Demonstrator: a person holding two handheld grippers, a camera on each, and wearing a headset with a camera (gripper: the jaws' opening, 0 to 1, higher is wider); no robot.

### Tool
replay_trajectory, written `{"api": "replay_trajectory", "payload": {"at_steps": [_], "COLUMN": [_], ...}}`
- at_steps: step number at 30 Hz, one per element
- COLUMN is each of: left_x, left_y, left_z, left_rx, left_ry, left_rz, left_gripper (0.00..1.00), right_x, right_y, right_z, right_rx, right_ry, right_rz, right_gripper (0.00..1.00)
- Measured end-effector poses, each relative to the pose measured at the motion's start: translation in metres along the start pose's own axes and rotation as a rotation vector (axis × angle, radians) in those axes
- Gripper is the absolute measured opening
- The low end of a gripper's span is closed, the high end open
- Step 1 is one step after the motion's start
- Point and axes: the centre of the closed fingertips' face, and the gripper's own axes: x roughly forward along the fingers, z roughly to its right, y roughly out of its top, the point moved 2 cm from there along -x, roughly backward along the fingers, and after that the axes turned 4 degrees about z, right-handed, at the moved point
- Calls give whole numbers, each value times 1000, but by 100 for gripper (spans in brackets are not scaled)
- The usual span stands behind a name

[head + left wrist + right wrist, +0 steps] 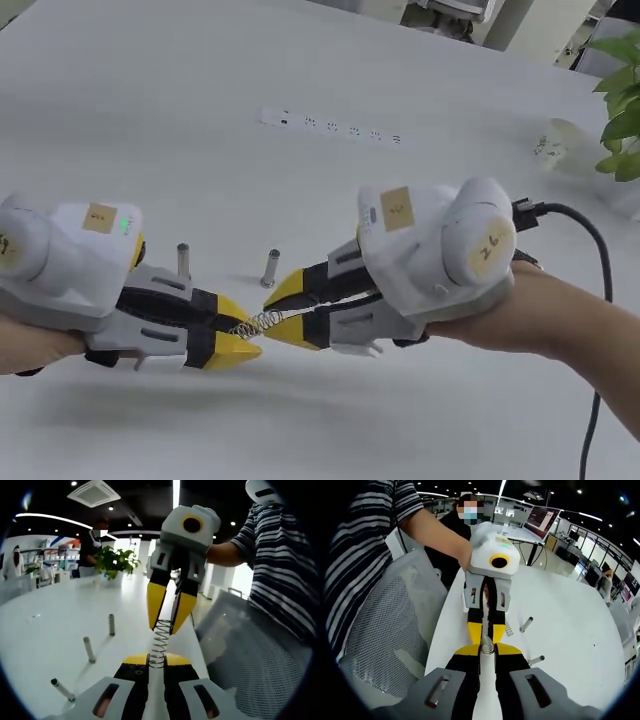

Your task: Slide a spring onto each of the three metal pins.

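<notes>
At the left of the head view, the left gripper hangs just above the white table. Its yellow-tipped jaws are pressed together on one end of the spring. The left gripper view shows the same hold, with that gripper's own jaws all but meeting on the coil's near end.

Behind the left gripper's fingers the left pin stands upright on the table. The right pin stands further right, behind the spring and apart from it. In the left gripper view the farthest pin looks ribbed along its length, too small to tell why.

The spring stretches level through the air between the two grippers, clear of the table and of the pins.

Its other end sits in the right gripper. Those jaws are parted only by the spring's width, with a tip on either side of the coil.

Beyond, a white power strip lies on the table. A black cable trails from the right gripper's body. A green plant stands at the far right edge.
</notes>
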Motion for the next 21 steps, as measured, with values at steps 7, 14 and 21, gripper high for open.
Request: {"api": "replay_trajectory", "payload": {"at_steps": [7,14,21], "left_x": [2,4,7], "left_y": [-1,-2,-1], "left_z": [1,2,3], "left_rx": [9,16,23], "left_ry": [-5,-8,-17], "left_rz": [-6,-13,-14], "left_gripper": [2,2,3], "right_x": [2,4,6], "right_y": [9,12,16], "right_z": [-1,-2,-1], "right_rx": [18,19,23], "right_ry": [0,0,-1], "right_rz": [39,49,65], "right_gripper": [7,8,7]}}
